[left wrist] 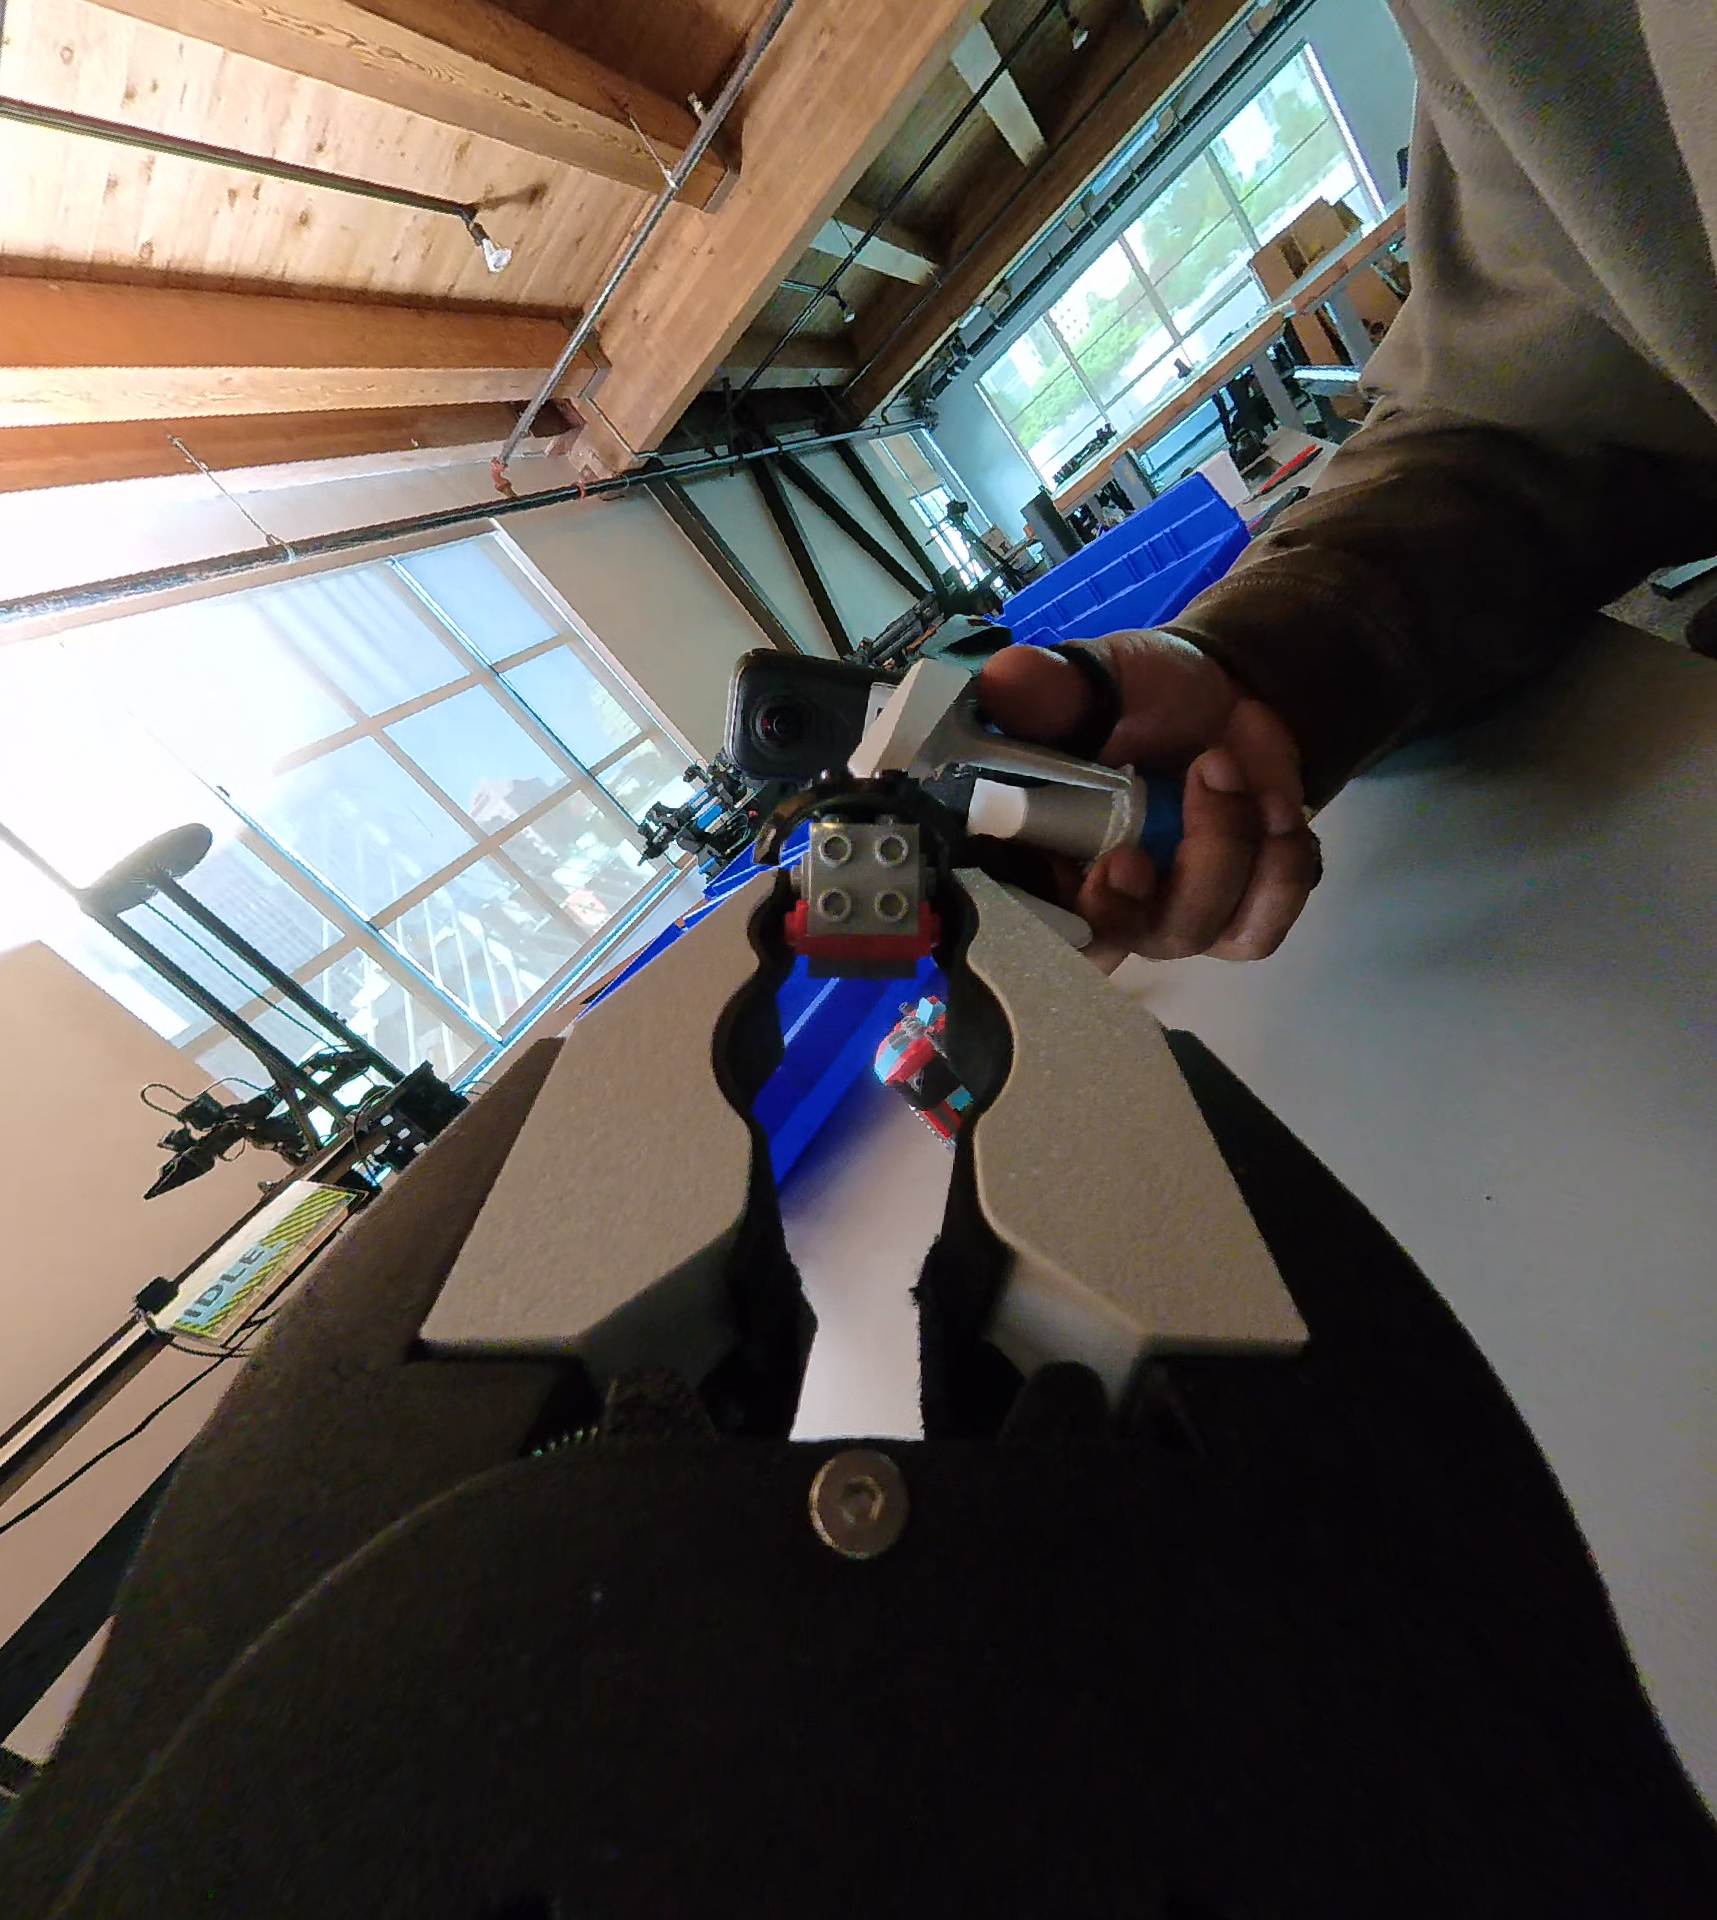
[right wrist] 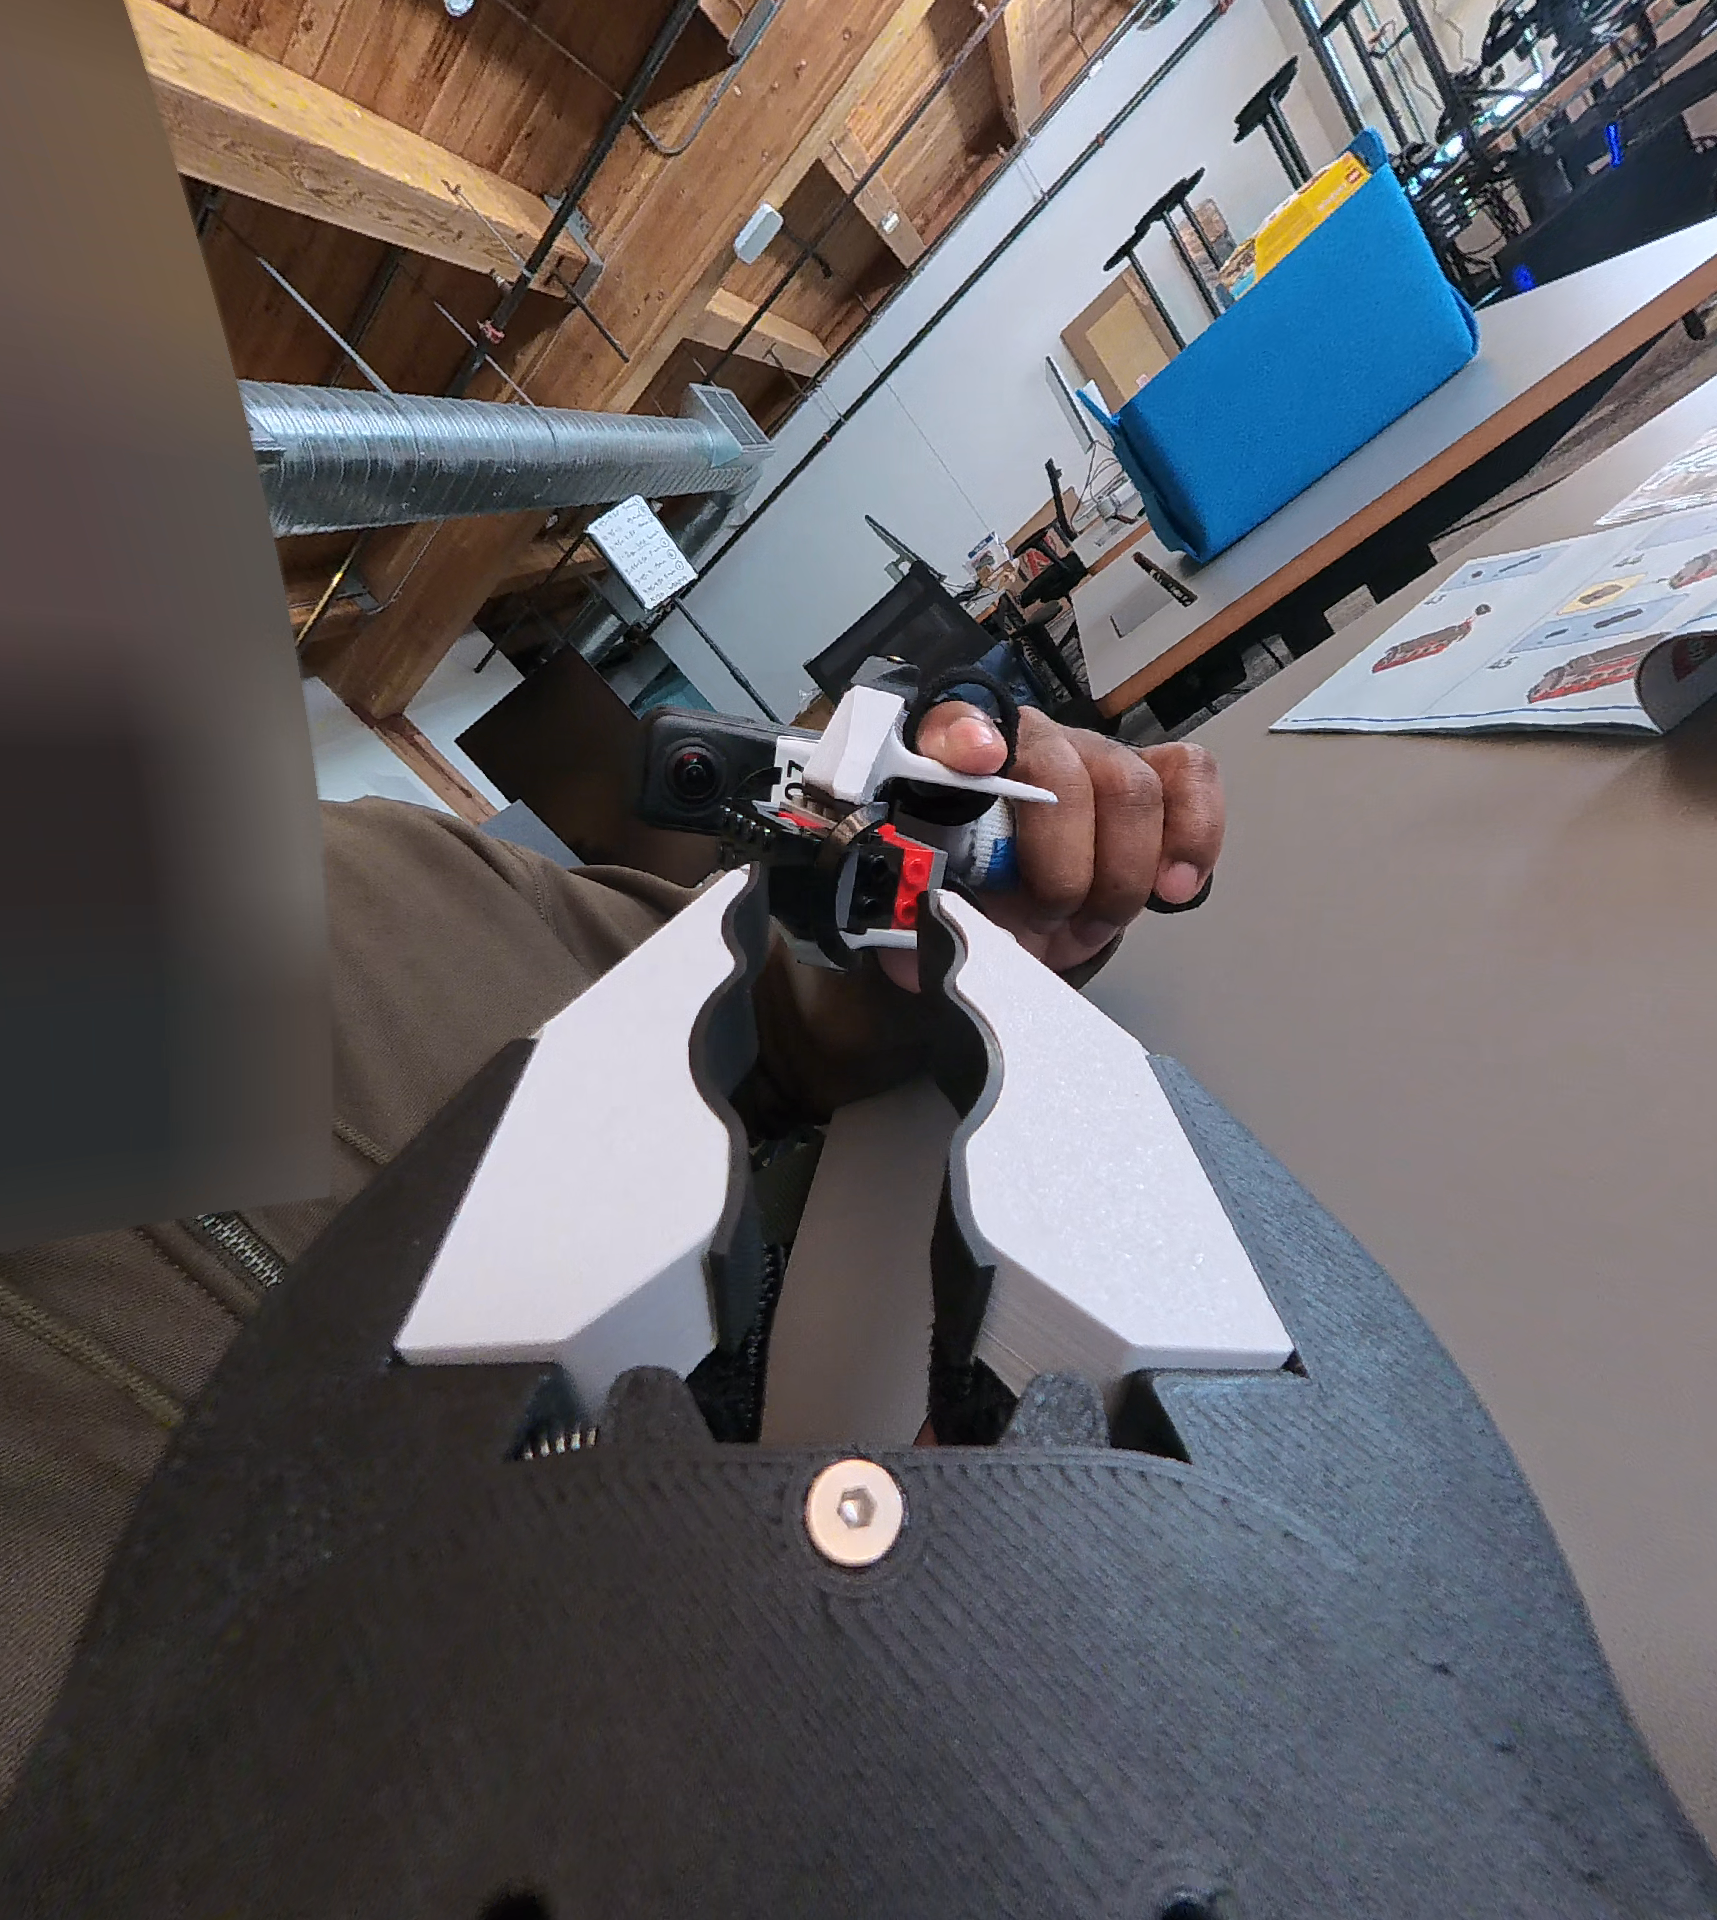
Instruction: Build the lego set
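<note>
A small brick assembly (left wrist: 859, 878) with a grey four-stud face, a red layer and dark pieces sits between my left gripper's (left wrist: 864, 894) fingertips, held up off the white table (left wrist: 1560, 1039). In the right wrist view the same assembly (right wrist: 885, 883) shows black, red and grey bricks, and my right gripper (right wrist: 838, 914) is shut on it from the opposite side. The two grippers face each other, each held by a hand (right wrist: 1093, 821). The other gripper's camera (left wrist: 781, 722) sits just behind the assembly.
A small red and light-blue brick car (left wrist: 921, 1065) lies on the table beside blue bins (left wrist: 1124, 566). An open instruction booklet (right wrist: 1612, 623) lies to the right. A blue box (right wrist: 1301, 384) stands on a farther table. The person's brown sleeve (right wrist: 480, 987) is close on the left. My two grippers' fingertips are within a few centimetres of each other.
</note>
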